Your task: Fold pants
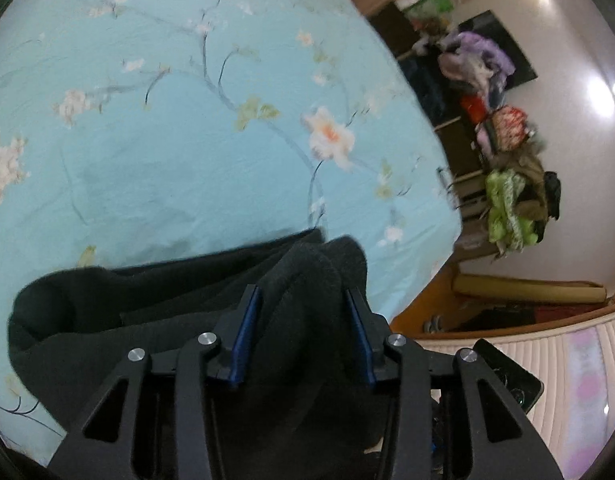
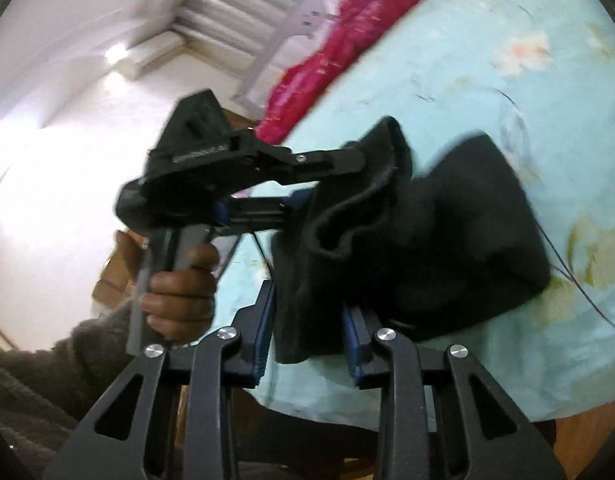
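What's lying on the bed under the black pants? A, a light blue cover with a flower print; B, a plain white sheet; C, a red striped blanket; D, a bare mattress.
A: the black pants rest on a light blue cover printed with pale blossoms and branches.

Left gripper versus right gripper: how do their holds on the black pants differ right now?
The left gripper has a thick rounded bunch of the black pants between its fingers; the right gripper has a flatter hanging fold. In the right wrist view the left gripper sits higher and crosswise, held by a hand. Both have blue pads pressing the same garment above the floral bedsheet.
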### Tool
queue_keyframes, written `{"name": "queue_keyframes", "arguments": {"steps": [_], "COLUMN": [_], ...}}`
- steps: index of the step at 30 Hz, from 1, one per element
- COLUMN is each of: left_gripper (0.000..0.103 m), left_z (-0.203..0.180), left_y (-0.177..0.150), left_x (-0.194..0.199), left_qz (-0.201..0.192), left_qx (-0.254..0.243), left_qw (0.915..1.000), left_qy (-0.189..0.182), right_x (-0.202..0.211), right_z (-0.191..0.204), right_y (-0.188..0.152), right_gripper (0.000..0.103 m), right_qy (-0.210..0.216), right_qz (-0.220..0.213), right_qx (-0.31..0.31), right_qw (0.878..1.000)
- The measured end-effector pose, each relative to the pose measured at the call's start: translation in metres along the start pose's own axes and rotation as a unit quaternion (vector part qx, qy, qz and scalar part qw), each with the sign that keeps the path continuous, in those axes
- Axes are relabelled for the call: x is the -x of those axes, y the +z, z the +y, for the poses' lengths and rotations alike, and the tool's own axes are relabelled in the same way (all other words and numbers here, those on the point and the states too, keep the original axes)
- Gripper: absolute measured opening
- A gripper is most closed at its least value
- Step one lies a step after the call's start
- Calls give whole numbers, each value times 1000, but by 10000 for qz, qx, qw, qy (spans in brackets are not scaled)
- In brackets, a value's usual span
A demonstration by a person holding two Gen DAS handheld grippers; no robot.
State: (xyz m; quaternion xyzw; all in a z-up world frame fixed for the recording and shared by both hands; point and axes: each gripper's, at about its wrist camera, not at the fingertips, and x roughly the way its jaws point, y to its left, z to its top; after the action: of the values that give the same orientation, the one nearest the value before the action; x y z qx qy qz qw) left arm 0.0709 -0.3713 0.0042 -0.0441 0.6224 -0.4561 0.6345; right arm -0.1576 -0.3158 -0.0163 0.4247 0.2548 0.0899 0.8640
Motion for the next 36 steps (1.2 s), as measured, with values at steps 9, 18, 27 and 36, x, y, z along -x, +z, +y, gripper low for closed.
{"name": "queue_keyframes", "arguments": {"steps": [9,18,27,36], "left_gripper": [39,72,32,48], "left_z": [-27,-30,-45,-15], "left_y": [19,25,14,20], "left_x": [-83,-53,-51,-12], "left_qz": [527,495,274,-407], "left_qx": [-419,-567,-874,-189], "left_qw": [9941,9967,9955,9963], "left_qy": [853,312,224,738], "right_x": [5,26,11,14], "right_z": [-57,-36,-34,-40], "right_y": [-6,-6,0,15], "right_gripper": [33,56,17,20], "right_qy": [-996,-1391,-1717,-2161], "right_qz": [-39,-624,-215,-269], "right_qx": [-719,81,266,276], "right_qw": [9924,9883,9846,9756]}}
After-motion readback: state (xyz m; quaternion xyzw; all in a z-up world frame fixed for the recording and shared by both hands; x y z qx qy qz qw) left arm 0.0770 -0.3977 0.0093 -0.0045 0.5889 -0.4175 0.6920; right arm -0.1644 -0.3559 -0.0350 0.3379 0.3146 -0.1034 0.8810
